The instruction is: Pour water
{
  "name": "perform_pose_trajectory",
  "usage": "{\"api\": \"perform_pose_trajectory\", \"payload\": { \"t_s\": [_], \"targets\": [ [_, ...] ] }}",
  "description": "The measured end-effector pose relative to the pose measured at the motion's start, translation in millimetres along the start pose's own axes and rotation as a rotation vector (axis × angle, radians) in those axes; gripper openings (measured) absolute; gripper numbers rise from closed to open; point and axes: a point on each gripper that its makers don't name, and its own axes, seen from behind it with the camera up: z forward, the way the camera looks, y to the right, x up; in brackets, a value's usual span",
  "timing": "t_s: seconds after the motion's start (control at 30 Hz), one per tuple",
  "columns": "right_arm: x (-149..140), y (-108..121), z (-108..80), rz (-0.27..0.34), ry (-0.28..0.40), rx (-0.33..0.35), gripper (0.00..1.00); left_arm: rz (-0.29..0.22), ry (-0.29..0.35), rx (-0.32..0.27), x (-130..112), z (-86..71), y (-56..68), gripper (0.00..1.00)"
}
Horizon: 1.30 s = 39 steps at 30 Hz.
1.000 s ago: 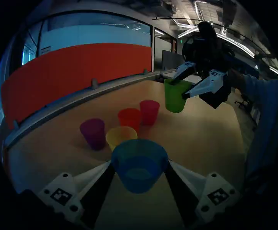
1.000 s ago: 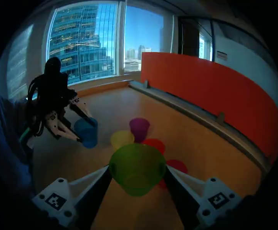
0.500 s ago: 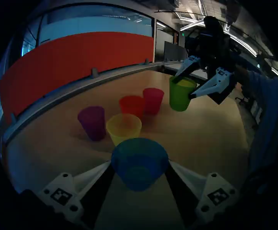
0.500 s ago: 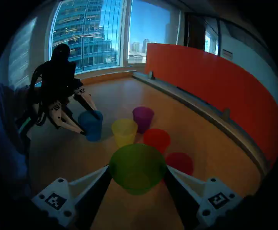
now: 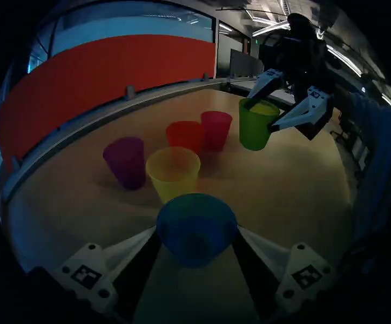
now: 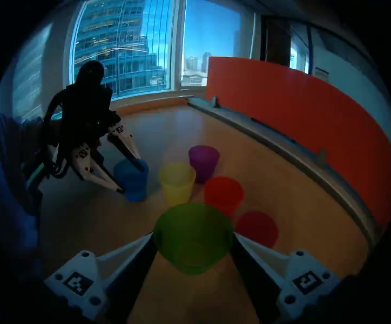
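**Both held cups are closing in on the row**

We are holding the blue cup (image 5: 195, 229) upright in the left gripper (image 5: 195, 233), with both fingers pressing on its sides. Over the last second we have been bringing it toward the cups standing on the table (image 5: 282, 178). The purple cup (image 5: 124, 162), yellow cup (image 5: 173, 173), red cup (image 5: 184, 135) and pink cup (image 5: 215, 128) are all looming larger. The yellow one is now sitting just beyond the blue rim.

The right gripper (image 6: 194, 237) is clamping the green cup (image 6: 193, 242) the same way, also upright. It has been coming down and is now hanging just beside the pink cup.

In the right gripper view the blue cup is sitting low beside the yellow cup; we cannot tell whether it is touching the table. Neither held cup is tilting, and we are not making out water in either. We are judging that the pour is still ahead and that we are lining up for it.
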Motion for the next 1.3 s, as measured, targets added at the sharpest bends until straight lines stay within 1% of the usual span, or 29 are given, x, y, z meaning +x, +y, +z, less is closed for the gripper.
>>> {"api": "perform_pose_trajectory", "payload": {
  "t_s": [0.17,0.37,0.73,0.8,0.87,1.07,1.3],
  "targets": [
    [-2,0,1.9,0.004,-0.002,0.001,0.93,-0.003,0.003,0.000,-1,2.5,-0.3,0.86],
    [-5,0,3.0,0.010,-0.004,0.002,0.93,-0.012,0.002,-0.001,-4,1.8,-0.2,0.86],
    [-10,-3,5.7,0.002,-0.014,-0.001,0.93,0.002,-0.005,0.013,-7,0.5,-0.9,0.87],
    [-11,-4,6.4,0.003,-0.015,0.000,0.93,0.005,-0.010,0.013,-7,-0.3,-0.7,0.88],
    [-12,-5,7.2,0.004,-0.016,0.000,0.93,0.005,-0.014,0.013,-7,-1.3,0.0,0.94],
    [-18,-7,10.8,0.000,-0.027,-0.004,0.93,0.002,-0.026,0.023,-10,-5.6,-0.3,0.94],
    [-27,-11,18.5,-0.014,-0.039,-0.007,0.93,-0.006,-0.030,0.038,-19,-14.0,-0.4,0.94]
  ]
}}
